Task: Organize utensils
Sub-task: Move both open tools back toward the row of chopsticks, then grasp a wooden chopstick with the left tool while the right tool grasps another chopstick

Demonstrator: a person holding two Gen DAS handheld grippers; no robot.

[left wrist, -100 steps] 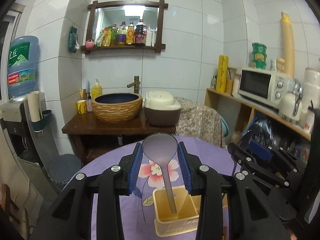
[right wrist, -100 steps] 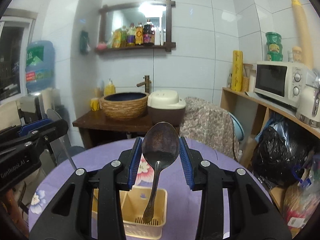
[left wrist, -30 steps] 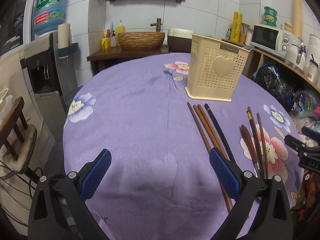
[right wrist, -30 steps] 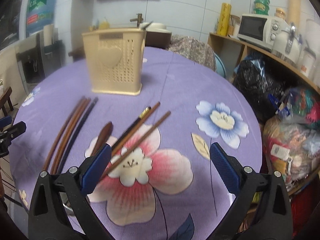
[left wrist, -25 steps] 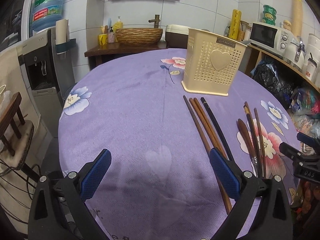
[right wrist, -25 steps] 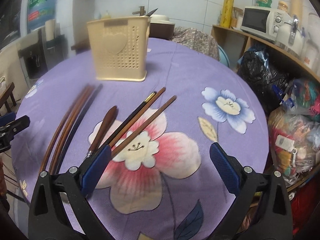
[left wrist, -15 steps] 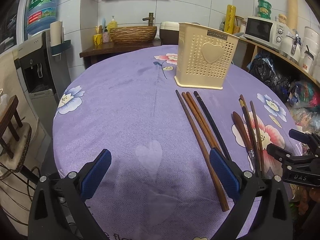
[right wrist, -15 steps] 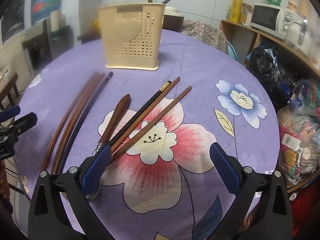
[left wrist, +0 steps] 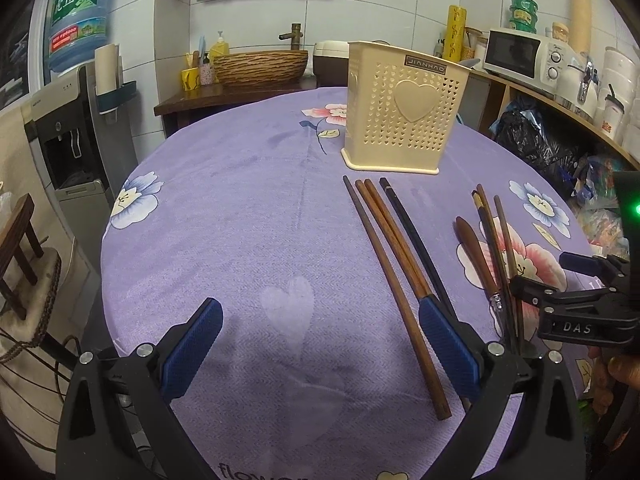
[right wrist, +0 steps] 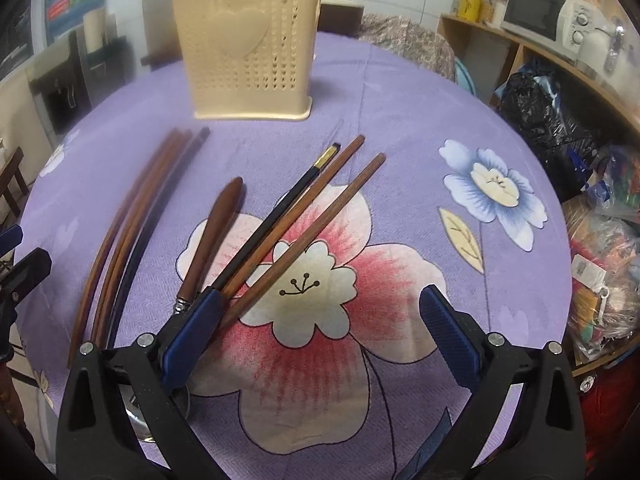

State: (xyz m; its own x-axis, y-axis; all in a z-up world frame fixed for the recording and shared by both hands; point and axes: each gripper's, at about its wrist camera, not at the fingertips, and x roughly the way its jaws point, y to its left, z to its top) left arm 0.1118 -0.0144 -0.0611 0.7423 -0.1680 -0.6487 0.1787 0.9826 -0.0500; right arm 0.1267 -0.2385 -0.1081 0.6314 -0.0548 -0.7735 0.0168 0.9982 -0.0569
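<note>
While the chopsticks (left wrist: 394, 256) lie loose on the purple worktop (left wrist: 240, 208) in two bunches, the cream holder (left wrist: 400, 108) stands upright just behind them. Four long sticks sit left; three more (right wrist: 296, 220) plus a brown-handled utensil (right wrist: 212, 236) sit right on a pink flower print. Left gripper (left wrist: 320, 344) fingers spread wide, empty, right pad over the left bunch. Right gripper (right wrist: 316, 332) fingers also released, empty, left pad (right wrist: 190, 332) over the right bunch's near ends.

— What's beyond the table (left wrist: 224, 208) with its purple floral cloth?
— A water dispenser (left wrist: 76, 92) at left, a woven basin (left wrist: 260, 67) behind, a white microwave (left wrist: 520, 54) shelved at right.
</note>
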